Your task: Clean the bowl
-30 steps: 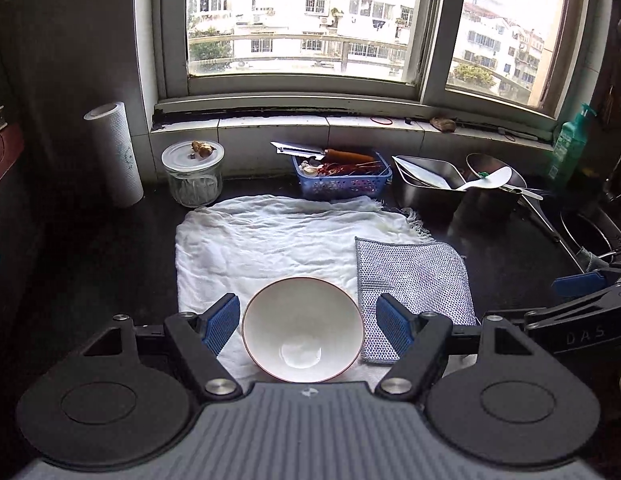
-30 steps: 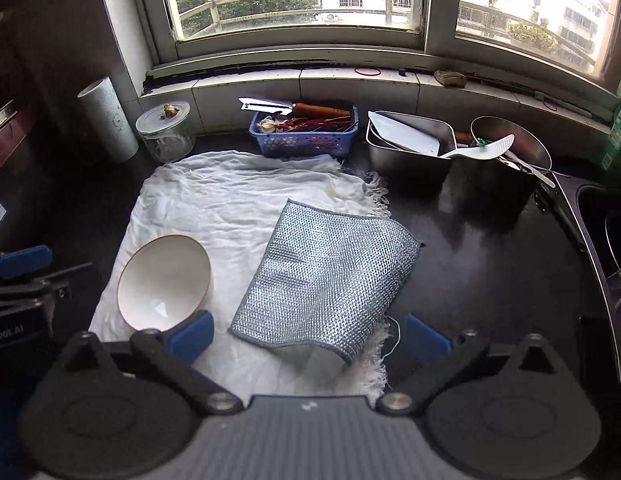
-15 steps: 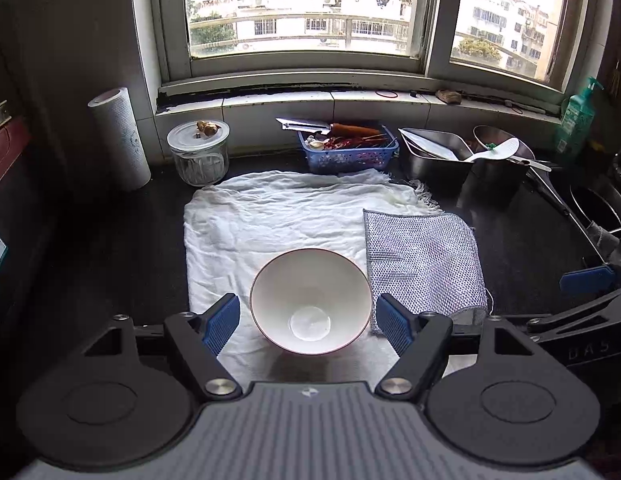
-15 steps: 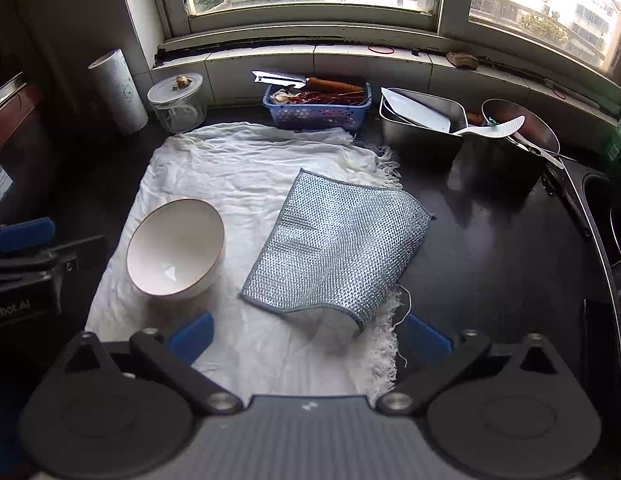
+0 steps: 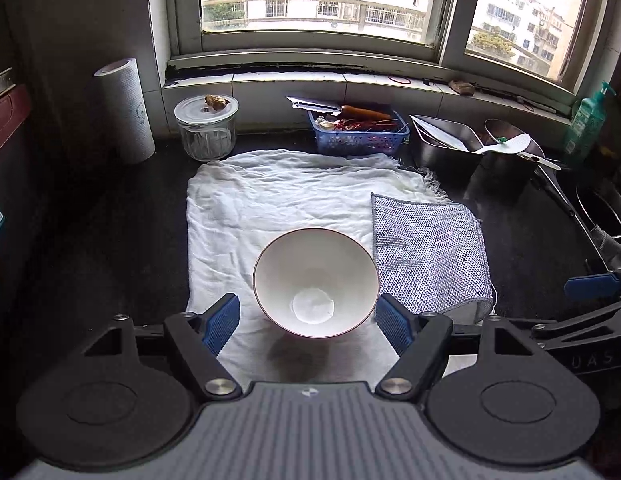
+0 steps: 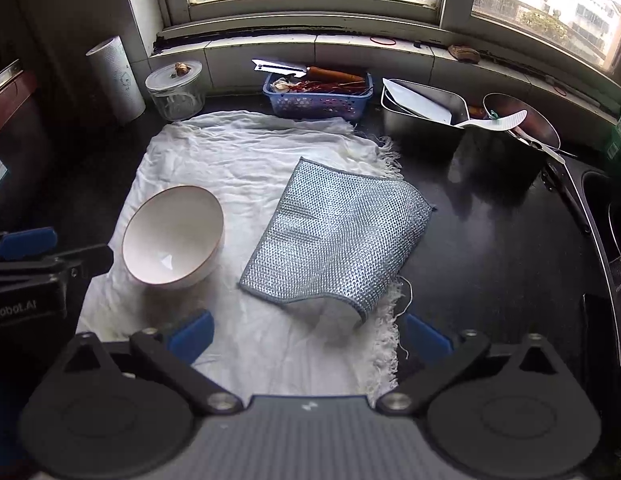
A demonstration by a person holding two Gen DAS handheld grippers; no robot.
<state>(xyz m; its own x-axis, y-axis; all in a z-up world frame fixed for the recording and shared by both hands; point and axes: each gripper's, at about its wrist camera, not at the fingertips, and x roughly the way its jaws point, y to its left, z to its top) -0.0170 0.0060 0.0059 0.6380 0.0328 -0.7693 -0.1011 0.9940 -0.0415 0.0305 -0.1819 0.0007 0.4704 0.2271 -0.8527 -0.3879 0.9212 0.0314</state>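
Two grippers are seen, both spread wide and holding nothing. The left gripper is held just short of the bowl, its blue pads flanking the near rim without touching. The bowl, seen closer a second ago, now sits farther off, upright on the white cloth. The right gripper has been drawn back likewise from the mesh scouring cloth, which lies beside the bowl, near corner curled up.
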